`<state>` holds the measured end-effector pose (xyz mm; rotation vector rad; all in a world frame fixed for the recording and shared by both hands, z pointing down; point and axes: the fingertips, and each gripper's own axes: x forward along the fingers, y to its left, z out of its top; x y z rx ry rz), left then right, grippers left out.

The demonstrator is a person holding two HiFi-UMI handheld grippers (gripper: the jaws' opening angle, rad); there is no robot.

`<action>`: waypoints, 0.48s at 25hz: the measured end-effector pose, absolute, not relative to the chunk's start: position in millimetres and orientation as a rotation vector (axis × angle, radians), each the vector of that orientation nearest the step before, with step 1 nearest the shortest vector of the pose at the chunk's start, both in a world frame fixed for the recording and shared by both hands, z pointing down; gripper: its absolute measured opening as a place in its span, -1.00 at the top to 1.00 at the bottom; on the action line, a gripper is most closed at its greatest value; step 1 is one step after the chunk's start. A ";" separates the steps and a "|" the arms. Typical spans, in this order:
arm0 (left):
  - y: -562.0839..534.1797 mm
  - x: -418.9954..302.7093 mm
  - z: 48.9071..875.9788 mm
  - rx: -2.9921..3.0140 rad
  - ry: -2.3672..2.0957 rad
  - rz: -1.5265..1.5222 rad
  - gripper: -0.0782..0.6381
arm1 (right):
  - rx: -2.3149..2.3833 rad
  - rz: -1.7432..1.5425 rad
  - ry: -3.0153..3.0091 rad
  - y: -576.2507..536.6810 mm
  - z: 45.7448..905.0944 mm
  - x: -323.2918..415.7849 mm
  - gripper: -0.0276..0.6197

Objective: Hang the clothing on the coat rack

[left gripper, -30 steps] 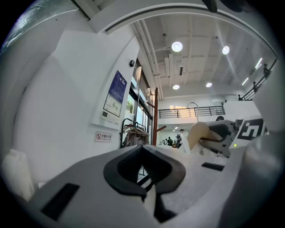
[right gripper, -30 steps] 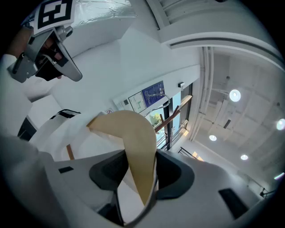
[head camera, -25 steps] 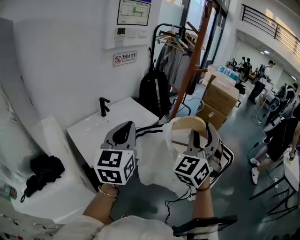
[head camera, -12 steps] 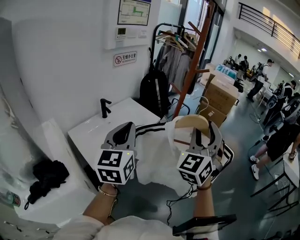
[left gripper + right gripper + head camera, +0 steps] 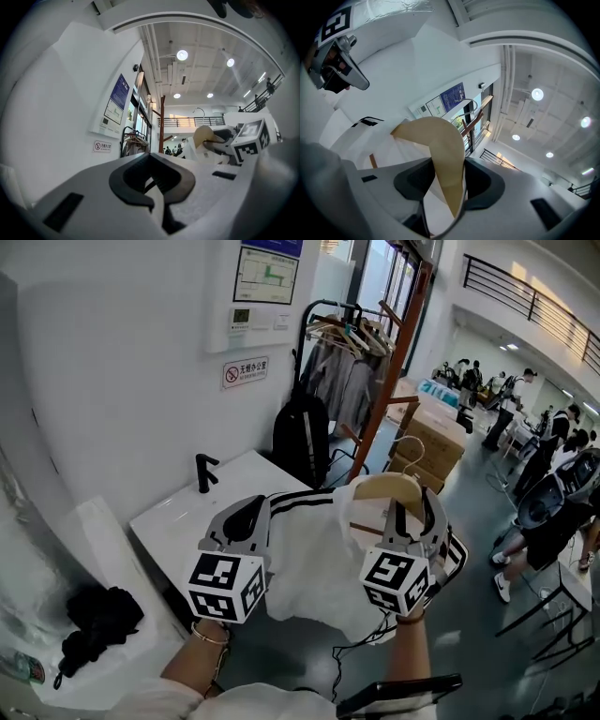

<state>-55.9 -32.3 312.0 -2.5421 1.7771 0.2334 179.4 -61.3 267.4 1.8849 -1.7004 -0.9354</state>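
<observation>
The white clothing (image 5: 314,559), draped on a wooden hanger (image 5: 389,486), hangs between the tongs. The left tongs (image 5: 248,517) pinch its shoulder fabric, and the right tongs (image 5: 412,512) clamp the hanger's arm. The coat rack (image 5: 389,371) stands ahead, well apart, so carrying and hooking remain. Since a second ago both tongs have edged forward, grips unchanged.

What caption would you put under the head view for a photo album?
The left gripper pinches a white shirt, the right gripper its wooden hanger, coat rack ahead.
</observation>
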 end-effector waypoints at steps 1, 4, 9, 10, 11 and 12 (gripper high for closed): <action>-33.6 -57.7 311.7 -2.543 1.777 0.236 0.78 | 1.893 -0.932 -1.696 -62.0 266.5 179.2 0.30; -39.3 -61.8 308.7 -2.531 1.781 0.235 0.78 | 1.896 -0.922 -1.688 -68.2 263.2 177.6 0.30; -52.4 -62.4 309.4 -2.534 1.779 0.226 0.78 | 1.911 -0.927 -1.671 -82.4 257.7 178.7 0.30; -55.5 -62.0 310.3 -2.533 1.779 0.221 0.78 | 1.920 -0.931 -1.666 -85.1 255.6 180.2 0.30; -58.8 -62.1 311.1 -2.530 1.780 0.217 0.78 | 1.928 -0.937 -1.662 -88.1 253.3 181.5 0.30; -62.4 -62.6 311.9 -2.525 1.784 0.216 0.78 | 1.933 -0.943 -1.659 -91.5 251.2 182.5 0.30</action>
